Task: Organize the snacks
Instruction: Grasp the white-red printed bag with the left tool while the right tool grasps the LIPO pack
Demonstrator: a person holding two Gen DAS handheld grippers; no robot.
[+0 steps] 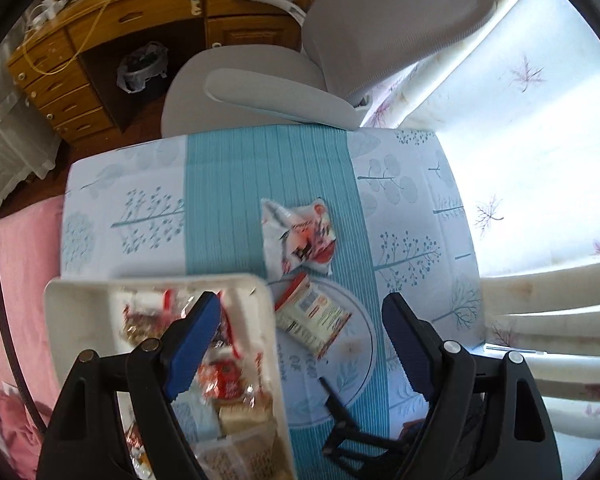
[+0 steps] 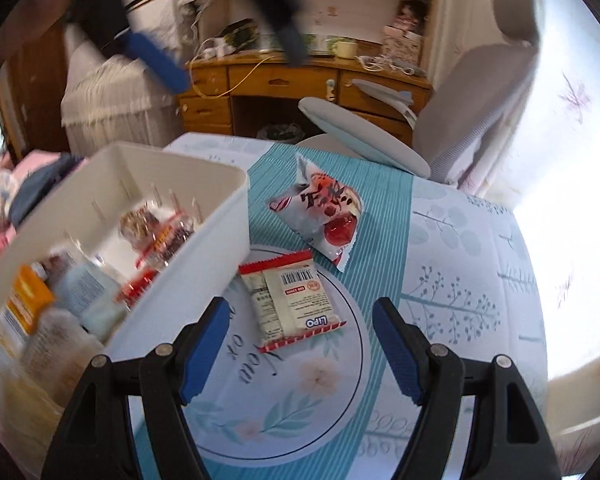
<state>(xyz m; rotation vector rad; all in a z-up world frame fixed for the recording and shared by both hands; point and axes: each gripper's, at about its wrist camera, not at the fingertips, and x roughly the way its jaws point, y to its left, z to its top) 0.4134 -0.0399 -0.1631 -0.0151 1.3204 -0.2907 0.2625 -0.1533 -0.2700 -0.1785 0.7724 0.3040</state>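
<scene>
Two snacks left: a flat red-edged cracker pack (image 2: 290, 300) and a puffy white-and-red snack bag (image 2: 322, 216) lie on the counter (image 2: 460, 280), out of the bin.
Right hand-held gripper (image 2: 300, 344): wide apart and holding nothing. It hangs low over the counter, and the cracker pack lies just past its tips.
Left hand-held gripper (image 1: 300, 340): also spread wide and holding nothing. One finger is over the white bin (image 1: 84, 292), the other is over the counter cloth.
White bin: it sits on the counter, to the left of the two loose snacks. Many wrapped snacks are already inside.
How far along: most of the job looks done. I think the cracker pack goes in next, then the puffy bag behind it.
Right view only: the barcode side of the cracker pack, an orange box in the bin's near end, and the left hand-held gripper blurred up high.
Left view only: the bin from above, and a black tool shape low down that may be the other gripper.
Far back: a grey chair (image 1: 340, 60) and a wooden desk (image 1: 100, 40).
</scene>
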